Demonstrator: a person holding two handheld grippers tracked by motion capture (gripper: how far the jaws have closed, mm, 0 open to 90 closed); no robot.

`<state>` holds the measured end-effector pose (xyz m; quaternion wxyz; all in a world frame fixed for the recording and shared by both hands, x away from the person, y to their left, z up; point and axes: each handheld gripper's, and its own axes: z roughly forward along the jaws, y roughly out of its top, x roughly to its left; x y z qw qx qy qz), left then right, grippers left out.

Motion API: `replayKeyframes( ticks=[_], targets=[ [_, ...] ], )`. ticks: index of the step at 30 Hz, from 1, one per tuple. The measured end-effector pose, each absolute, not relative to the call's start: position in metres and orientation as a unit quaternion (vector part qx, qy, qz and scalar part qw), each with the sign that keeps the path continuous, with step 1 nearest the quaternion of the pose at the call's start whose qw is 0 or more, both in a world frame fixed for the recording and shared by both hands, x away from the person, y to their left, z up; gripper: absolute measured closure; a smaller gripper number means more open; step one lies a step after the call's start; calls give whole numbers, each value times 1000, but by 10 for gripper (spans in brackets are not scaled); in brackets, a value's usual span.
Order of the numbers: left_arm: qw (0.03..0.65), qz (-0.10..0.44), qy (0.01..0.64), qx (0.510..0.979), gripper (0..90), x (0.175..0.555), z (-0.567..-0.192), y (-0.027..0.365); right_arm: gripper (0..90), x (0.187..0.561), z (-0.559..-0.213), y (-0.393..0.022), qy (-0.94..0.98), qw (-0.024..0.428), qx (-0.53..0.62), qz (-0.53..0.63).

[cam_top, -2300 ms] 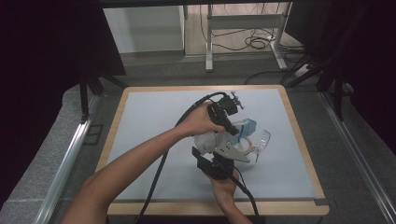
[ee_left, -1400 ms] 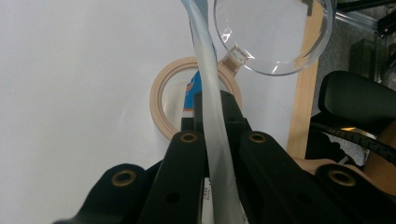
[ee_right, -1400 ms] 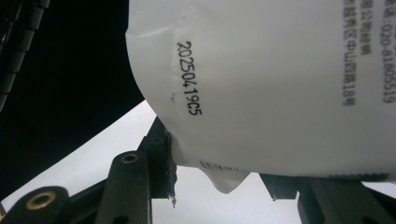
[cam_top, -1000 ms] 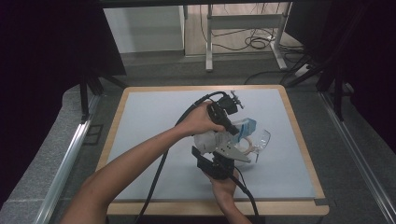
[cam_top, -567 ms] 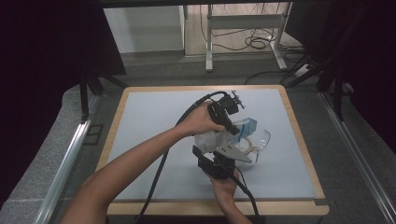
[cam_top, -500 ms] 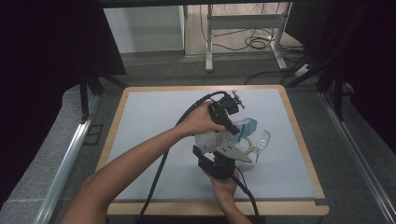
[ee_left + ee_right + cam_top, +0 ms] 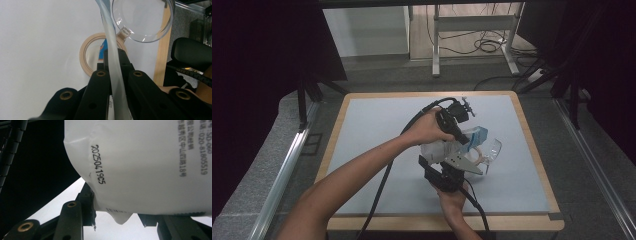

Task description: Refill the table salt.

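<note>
Presently, I record this frame as follows.

Item: a white plastic pouch point(image 7: 150, 167) with printed text and a blue-printed end point(image 7: 475, 135), held off the table point(image 7: 377, 120) between both grippers, above a tape ring point(image 7: 86, 58) and a clear round dish point(image 7: 142, 20).

Left gripper point(image 7: 462, 137): clenched on the pouch's flat sealed edge point(image 7: 112, 57); in the left gripper view the jaws stand tight together with that thin strip between them.

Right gripper point(image 7: 452, 172): jaws part-way apart, grasping the pouch's filled body; in the right gripper view the jaws bracket its lower bulge.

Handling, my judgement: light, soft, deformable; the film looks smooth and likely slippery. The body yields under pressure, so I would not squeeze it hard.

Where to grip, my judgement: the sealed edge is the firmest hold, being flat and thin. The body serves for steadying only.

Risk, my judgement: pulling the two holds apart could tear the seal or spill the contents.

High view contributes: both hands, the overall layout, and the pouch's place right of the table's middle.

Left gripper view contributes: the seal grip, plus the ring and dish lying below on the table.

Right gripper view contributes: the printed date code point(image 7: 98, 163) and the wrinkled, bulging film, too small to read from above.
</note>
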<state>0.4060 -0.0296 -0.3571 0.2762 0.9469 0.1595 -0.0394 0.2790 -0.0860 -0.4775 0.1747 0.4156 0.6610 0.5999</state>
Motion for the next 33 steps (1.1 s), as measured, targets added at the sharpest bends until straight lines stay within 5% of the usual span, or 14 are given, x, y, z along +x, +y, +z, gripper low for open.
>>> replayKeyframes(
  ticks=[33],
  targets=[
    [278, -39, 159, 946, 899, 407, -359, -29, 559, 280, -477, -87, 658, 161, 422, 602]
  ],
)
